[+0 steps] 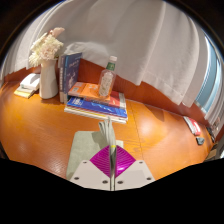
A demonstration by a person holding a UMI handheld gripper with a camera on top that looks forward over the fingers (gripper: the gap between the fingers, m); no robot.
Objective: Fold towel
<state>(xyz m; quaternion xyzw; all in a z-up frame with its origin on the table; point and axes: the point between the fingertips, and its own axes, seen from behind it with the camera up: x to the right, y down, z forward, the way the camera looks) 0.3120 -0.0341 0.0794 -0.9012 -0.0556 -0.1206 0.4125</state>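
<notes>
My jaws (112, 160) are closed together, the purple pads pressed on a thin upright fold of the pale towel (92, 148), which lies on the orange counter (40, 125) just around and ahead of them. Open counter spreads to both sides of the towel. Beyond the towel I count one stack of books (97, 102) carrying one bottle (107, 78), and left of that stack one vase of flowers (47, 62).

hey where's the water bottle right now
In the gripper view, the water bottle stands upright on the stack of books on the wooden table, beyond the gripper, right of the upright books.
</notes>
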